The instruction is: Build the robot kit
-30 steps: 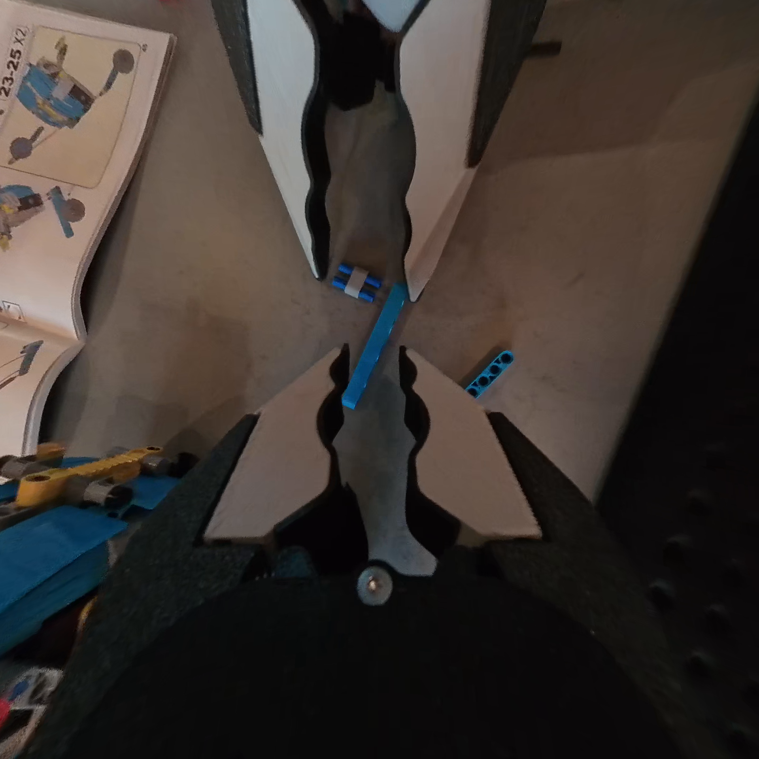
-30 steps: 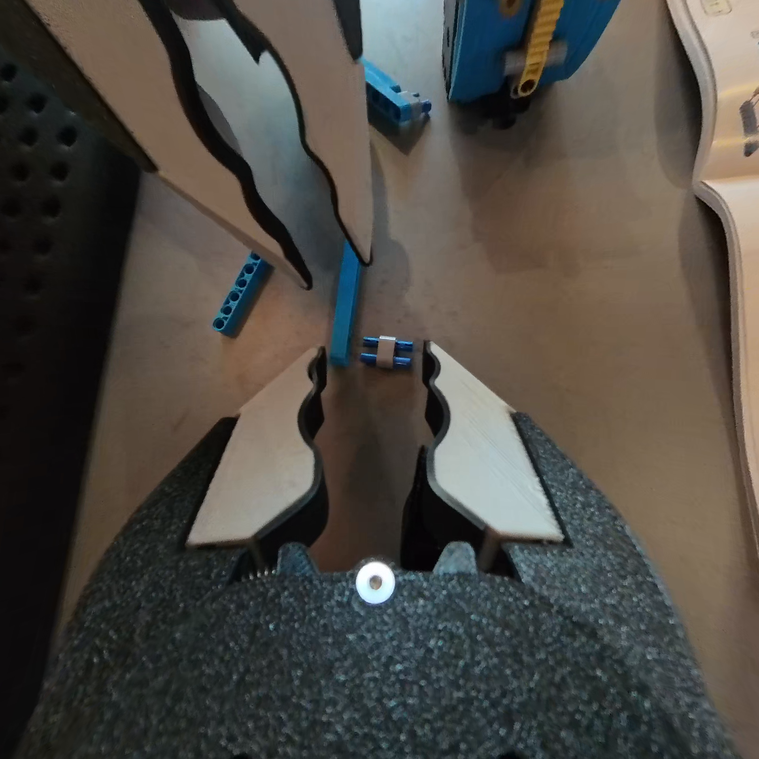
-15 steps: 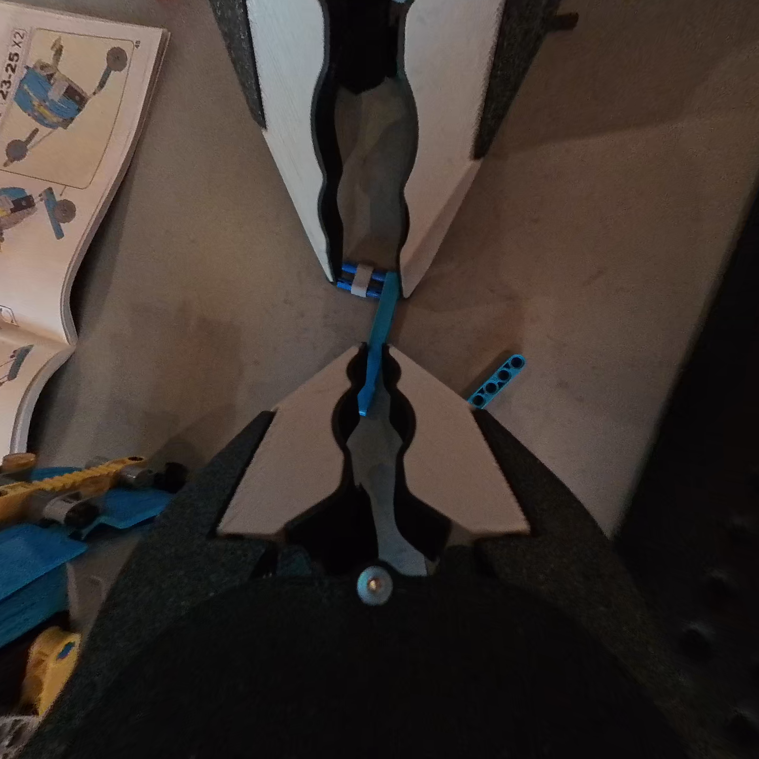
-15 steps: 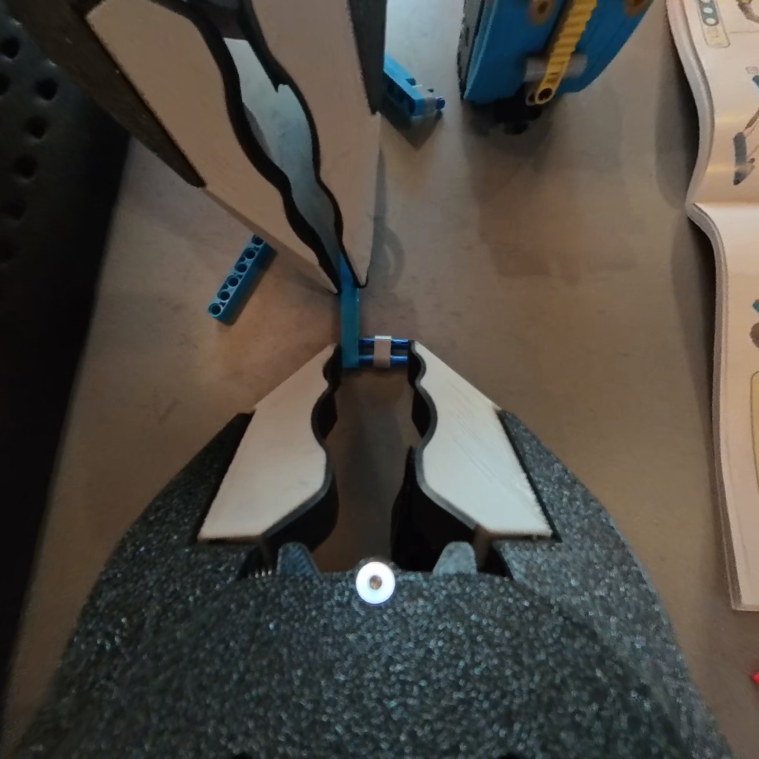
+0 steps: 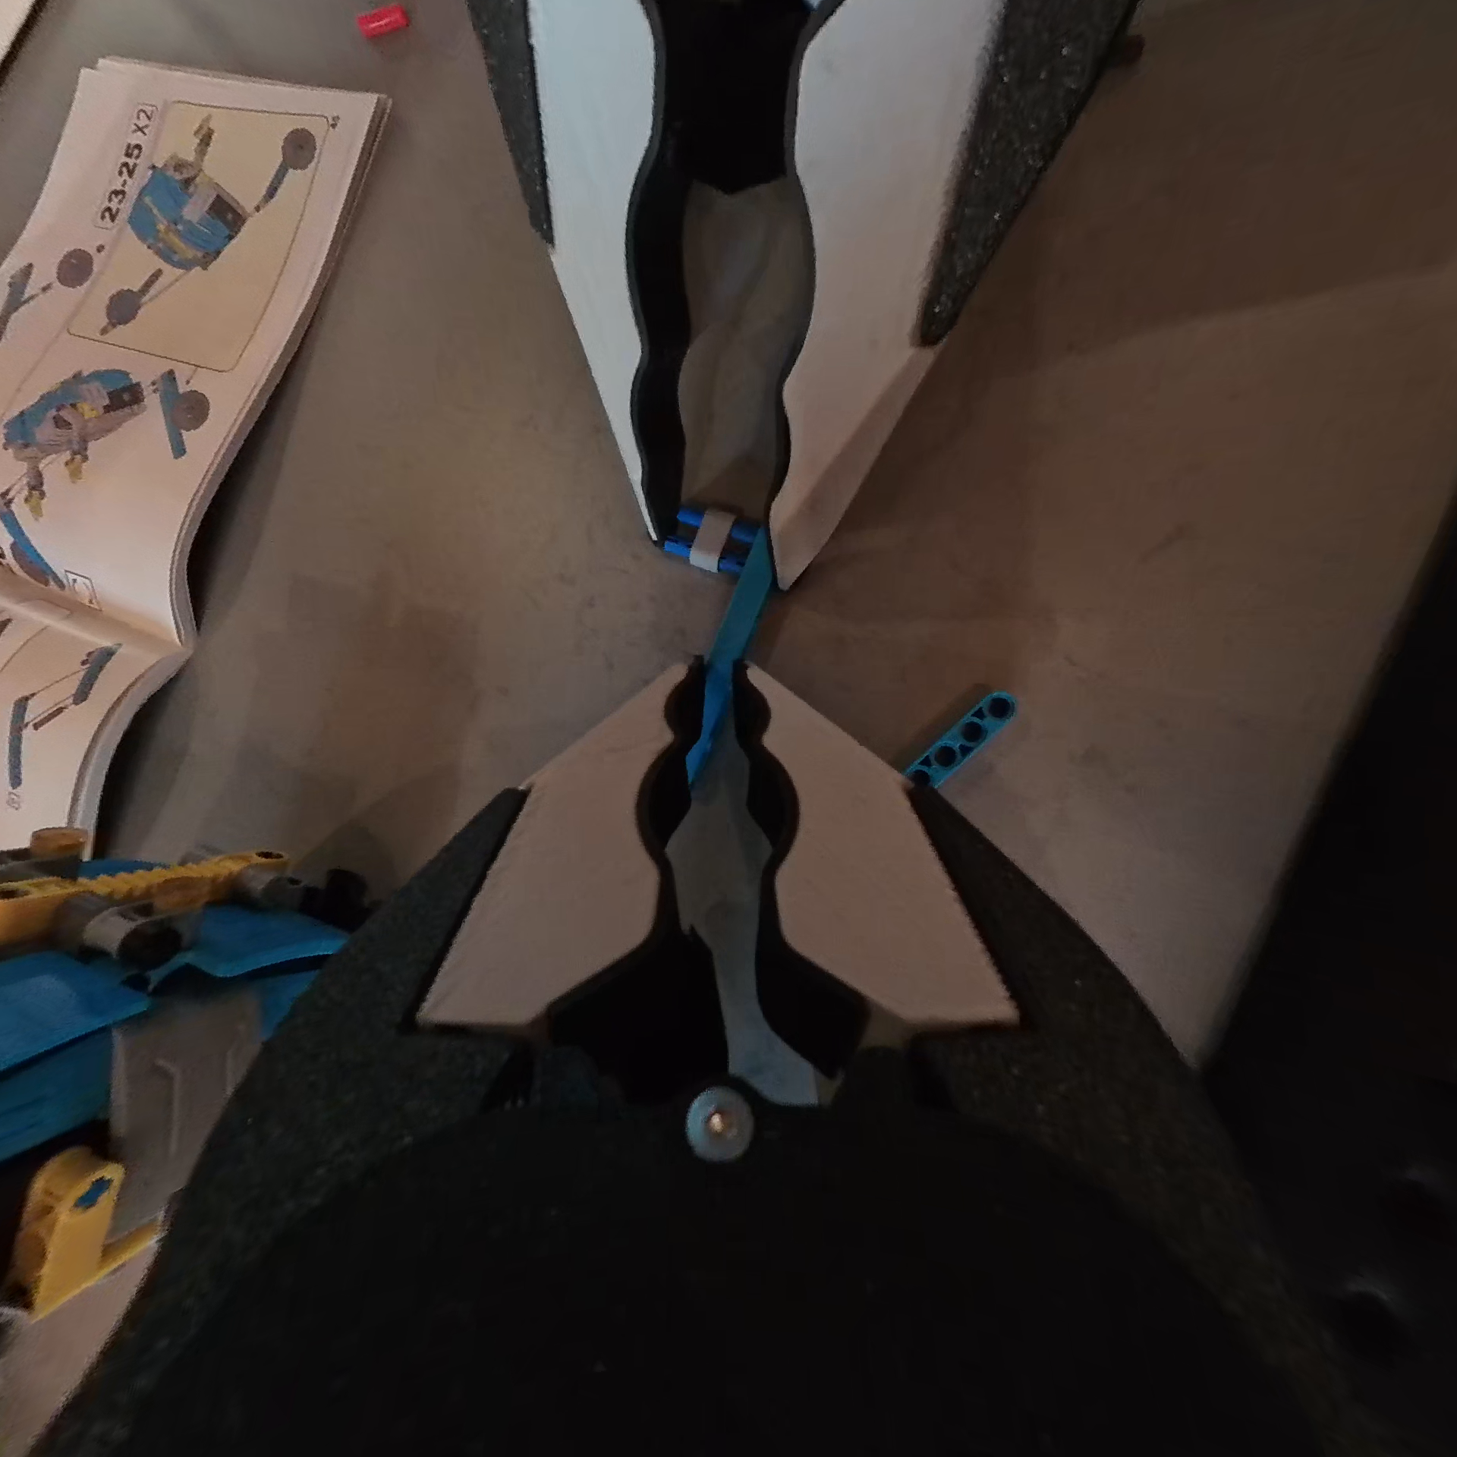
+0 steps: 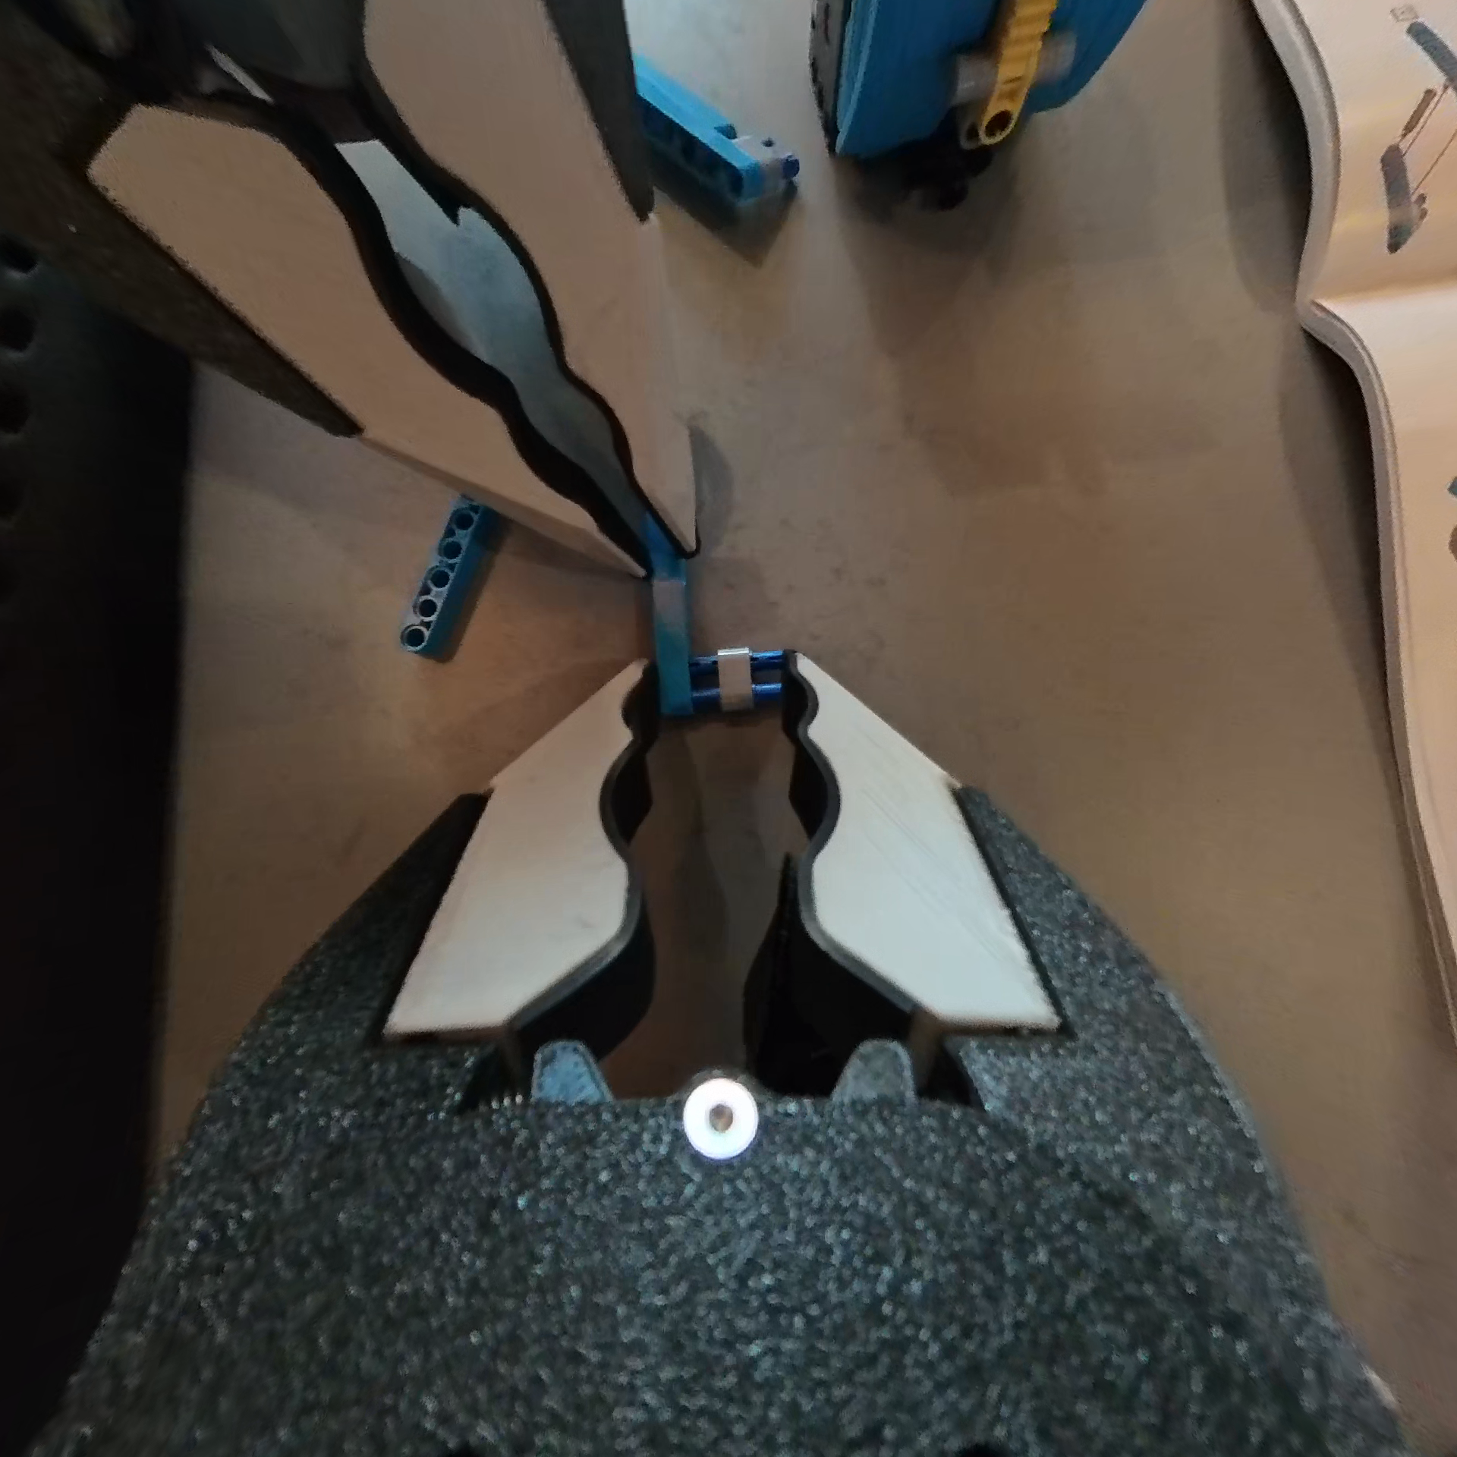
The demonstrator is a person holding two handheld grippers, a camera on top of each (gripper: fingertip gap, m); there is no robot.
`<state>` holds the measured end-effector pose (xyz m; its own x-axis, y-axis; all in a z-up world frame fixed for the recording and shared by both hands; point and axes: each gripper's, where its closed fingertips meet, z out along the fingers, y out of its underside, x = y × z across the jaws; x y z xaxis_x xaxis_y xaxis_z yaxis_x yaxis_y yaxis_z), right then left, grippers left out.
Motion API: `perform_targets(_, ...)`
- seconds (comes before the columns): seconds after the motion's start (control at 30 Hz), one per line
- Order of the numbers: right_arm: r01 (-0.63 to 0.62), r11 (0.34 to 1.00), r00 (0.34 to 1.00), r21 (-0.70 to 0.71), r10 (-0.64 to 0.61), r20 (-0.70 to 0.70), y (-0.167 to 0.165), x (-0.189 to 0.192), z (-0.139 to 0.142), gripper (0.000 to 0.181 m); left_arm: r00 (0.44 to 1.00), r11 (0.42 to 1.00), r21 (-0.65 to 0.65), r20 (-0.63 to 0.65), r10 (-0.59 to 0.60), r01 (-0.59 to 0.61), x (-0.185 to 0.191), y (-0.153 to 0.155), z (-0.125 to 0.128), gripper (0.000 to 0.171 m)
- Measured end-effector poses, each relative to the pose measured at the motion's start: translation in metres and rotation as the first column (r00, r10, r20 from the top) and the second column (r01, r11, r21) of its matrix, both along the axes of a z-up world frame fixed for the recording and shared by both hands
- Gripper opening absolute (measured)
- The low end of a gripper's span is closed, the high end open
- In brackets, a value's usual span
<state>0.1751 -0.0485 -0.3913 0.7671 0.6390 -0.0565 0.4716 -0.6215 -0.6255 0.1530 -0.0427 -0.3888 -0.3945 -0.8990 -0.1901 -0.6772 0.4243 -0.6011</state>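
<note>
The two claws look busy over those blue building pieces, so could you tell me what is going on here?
A person holds both claws tip to tip over a tan table. The left claw is shut on one end of a long blue beam. The right claw grips a small connector piece, blue pins through a grey block, pressed against the beam's other end. A short blue beam, a blue-and-yellow model and an open instruction booklet lie nearby.

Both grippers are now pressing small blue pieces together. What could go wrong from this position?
The left gripper pinches the long blue beam only by one end, so it may twist. The right gripper squeezes the pin connector and the beam's end together at its very fingertips; they could slip out. The short blue beam lies close and might get knocked.
</note>
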Motion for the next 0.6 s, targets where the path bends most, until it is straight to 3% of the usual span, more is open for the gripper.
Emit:
perform_targets(0.3,-0.028,1.0,1.0,0.011,0.028,0.005,-0.0009,-0.0009,0.0011,0.03,0.999,0.996,0.082,0.043,0.024,-0.027,0.0009,0.0004,-0.0001,0.007)
perform_targets(0.37,-0.032,0.999,0.999,0.01,0.033,-0.009,-0.002,-0.0022,0.0011,0.022,0.999,0.994,0.105,0.047,0.022,-0.027,0.0012,0.0002,-0.0003,0.007)
perform_targets(0.6,-0.005,0.999,1.0,0.038,0.005,-0.024,-0.0009,-0.0015,0.0005,0.024,0.998,0.999,0.041,0.062,0.022,-0.025,0.0013,0.0003,-0.0001,0.007)
